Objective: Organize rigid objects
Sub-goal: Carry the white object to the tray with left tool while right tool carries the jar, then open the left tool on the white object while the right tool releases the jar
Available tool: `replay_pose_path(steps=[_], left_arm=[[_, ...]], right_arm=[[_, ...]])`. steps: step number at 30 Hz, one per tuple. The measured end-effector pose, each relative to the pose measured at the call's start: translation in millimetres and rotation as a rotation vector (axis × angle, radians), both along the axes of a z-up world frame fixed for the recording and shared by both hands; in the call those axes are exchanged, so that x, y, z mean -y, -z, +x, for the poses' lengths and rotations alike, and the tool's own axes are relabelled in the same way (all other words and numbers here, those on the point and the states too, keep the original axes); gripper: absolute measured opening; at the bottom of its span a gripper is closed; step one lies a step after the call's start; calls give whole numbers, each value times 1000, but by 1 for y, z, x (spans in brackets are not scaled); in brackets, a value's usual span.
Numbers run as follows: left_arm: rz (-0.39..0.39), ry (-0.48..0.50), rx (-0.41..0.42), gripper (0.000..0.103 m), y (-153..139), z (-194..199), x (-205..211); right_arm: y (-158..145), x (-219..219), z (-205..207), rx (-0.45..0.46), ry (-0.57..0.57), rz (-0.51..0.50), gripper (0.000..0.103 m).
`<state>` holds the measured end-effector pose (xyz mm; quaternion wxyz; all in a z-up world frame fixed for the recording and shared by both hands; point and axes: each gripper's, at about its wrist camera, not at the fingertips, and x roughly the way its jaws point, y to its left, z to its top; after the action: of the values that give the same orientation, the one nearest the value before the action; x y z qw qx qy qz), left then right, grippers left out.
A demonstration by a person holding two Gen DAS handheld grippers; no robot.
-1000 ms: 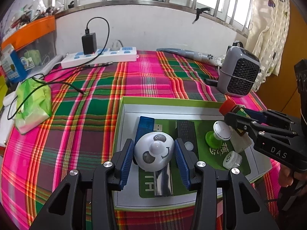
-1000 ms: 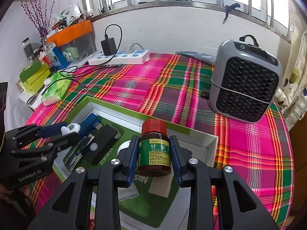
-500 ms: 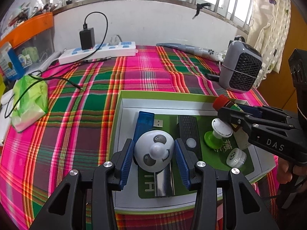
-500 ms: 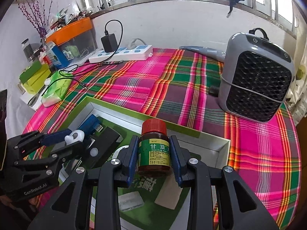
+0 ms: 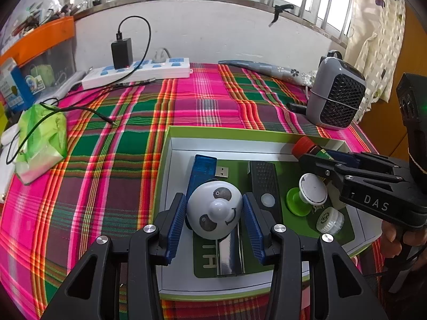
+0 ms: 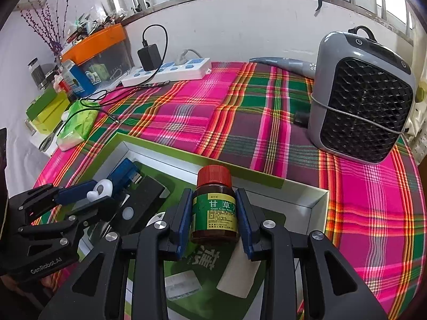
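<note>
Left wrist view: the left gripper (image 5: pixel 214 214) stays clamped on the panda toy (image 5: pixel 214 213) above the green box (image 5: pixel 229 131), unmoved. Right wrist view: the right gripper (image 6: pixel 214 220) still pinches the red-capped bottle (image 6: pixel 214 208); the fan (image 6: pixel 363 112) at two o'clock looms nearer, so nothing is placed yet.

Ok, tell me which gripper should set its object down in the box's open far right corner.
Right. The right gripper, shut on the red-capped medicine bottle, hangs just before that corner of the green-rimmed box. The left gripper holds the panda-face toy over the box's near left.
</note>
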<state>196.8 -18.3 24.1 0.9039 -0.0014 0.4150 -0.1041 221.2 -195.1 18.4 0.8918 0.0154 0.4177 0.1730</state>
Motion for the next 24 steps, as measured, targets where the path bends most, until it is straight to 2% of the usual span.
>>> replay_pose_path(steps=[24], left_arm=[[6,-1,2,43,0,0,0]], right_arm=[[2,-3,3,-6,0,-10,34]])
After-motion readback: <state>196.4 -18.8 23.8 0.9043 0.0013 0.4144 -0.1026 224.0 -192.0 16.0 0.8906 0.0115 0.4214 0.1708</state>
